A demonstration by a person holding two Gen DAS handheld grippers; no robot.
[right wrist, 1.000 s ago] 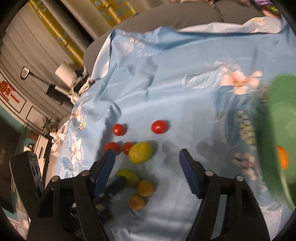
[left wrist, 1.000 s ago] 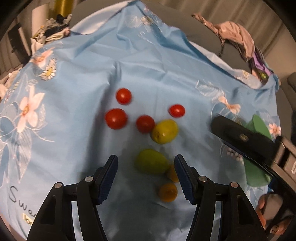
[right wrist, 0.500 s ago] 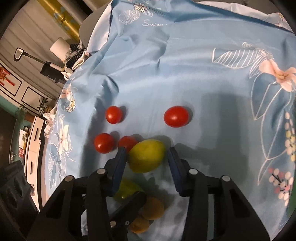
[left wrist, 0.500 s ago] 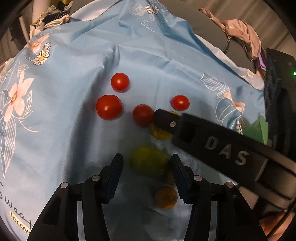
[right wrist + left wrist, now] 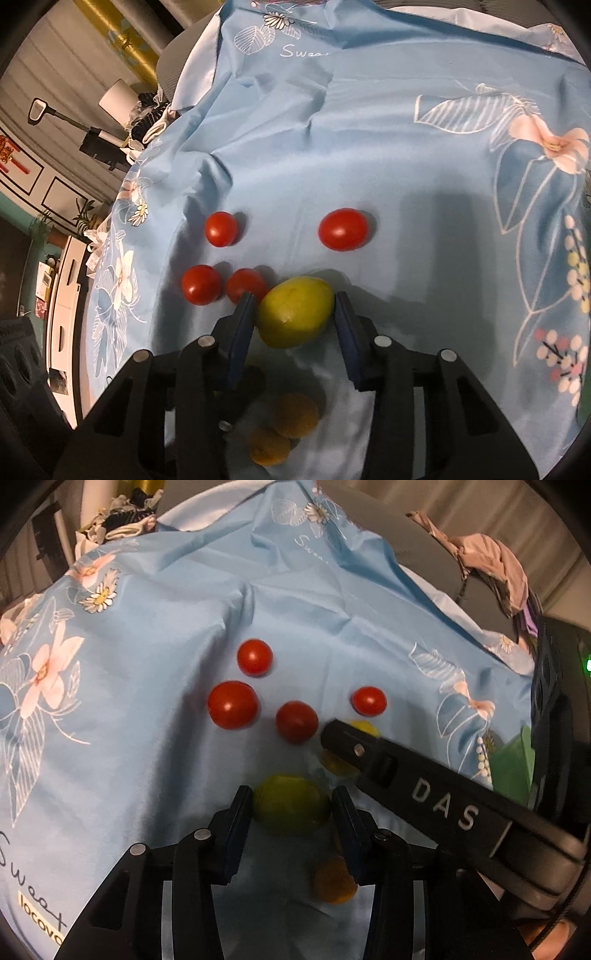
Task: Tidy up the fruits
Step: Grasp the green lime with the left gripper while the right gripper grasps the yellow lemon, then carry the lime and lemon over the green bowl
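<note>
A green-yellow lemon (image 5: pixel 291 805) lies on the blue flowered cloth (image 5: pixel 147 672). My left gripper (image 5: pixel 291 791) is closing around it, and both pads touch its sides. My right gripper (image 5: pixel 293 296) straddles a yellow lemon (image 5: pixel 295 317); its jaws are still closing, with the pads against the fruit. In the left wrist view that lemon (image 5: pixel 364 726) is mostly hidden behind the right gripper's black body (image 5: pixel 424 786). Several red tomatoes (image 5: pixel 232 709) (image 5: pixel 343 229) lie just beyond the lemons. Small orange fruits (image 5: pixel 295 404) (image 5: pixel 334 886) sit below the fingers.
A green dish (image 5: pixel 513 764) shows at the right edge of the cloth. Crumpled clothes (image 5: pixel 495 565) lie on the grey seat behind. A lamp and a wall (image 5: pixel 110 99) are far left in the right wrist view. The cloth has folds near its middle (image 5: pixel 243 602).
Both grippers have narrowed from wide open onto their lemons. The right gripper came down and in over the yellow lemon, and its body now crosses the left wrist view.
</note>
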